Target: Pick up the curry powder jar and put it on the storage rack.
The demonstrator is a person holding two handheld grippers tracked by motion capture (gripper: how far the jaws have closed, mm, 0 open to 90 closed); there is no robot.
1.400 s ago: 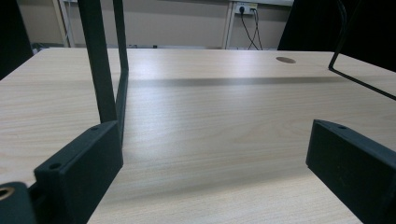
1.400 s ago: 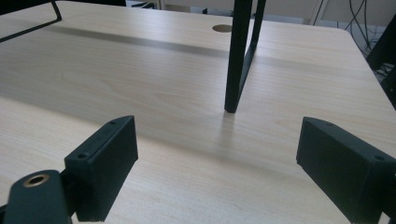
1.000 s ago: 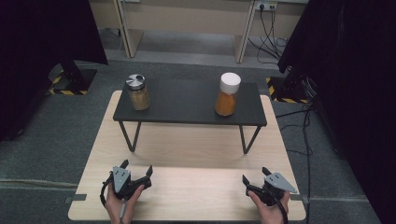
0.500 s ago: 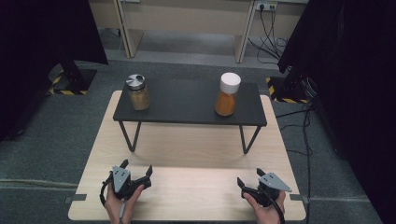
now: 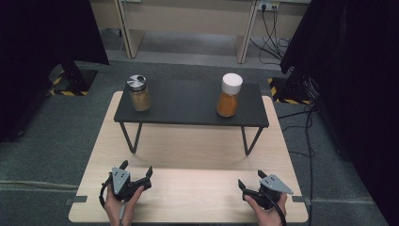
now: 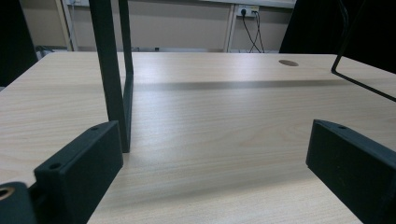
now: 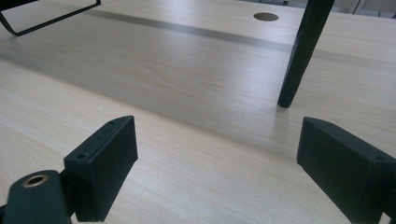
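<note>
Wooden table | left gripper wide, right gripper wide | jars well beyond on shelf

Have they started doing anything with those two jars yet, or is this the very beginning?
It looks like the very beginning. Nothing appears done: the metal-lidded jar and the white-capped jar both stand upright and closed on the black shelf. Nothing is in hand: the left gripper and right gripper rest open and empty near the wooden table's front edge. Everything is left.
</note>
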